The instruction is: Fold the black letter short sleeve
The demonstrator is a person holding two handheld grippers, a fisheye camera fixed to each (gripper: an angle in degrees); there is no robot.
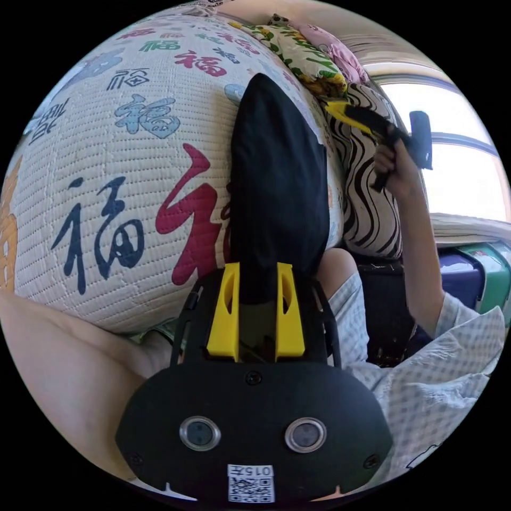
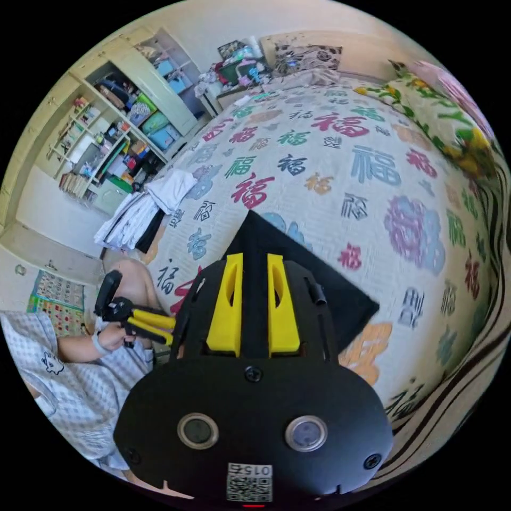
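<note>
Lying folded on the printed quilted bedspread (image 2: 372, 175), the black cotton short-sleeve shirt (image 1: 277, 181) needed flattening; your left gripper (image 1: 256, 277) and right gripper (image 2: 254, 266) gaped slightly, apparently empty.

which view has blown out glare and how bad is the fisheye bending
Left gripper view: the window is blown out white, and the black shirt shows no detail. Right gripper view: even light, no glare; the bedspread bulges like a dome, and the shelves bend along the rim.
</note>
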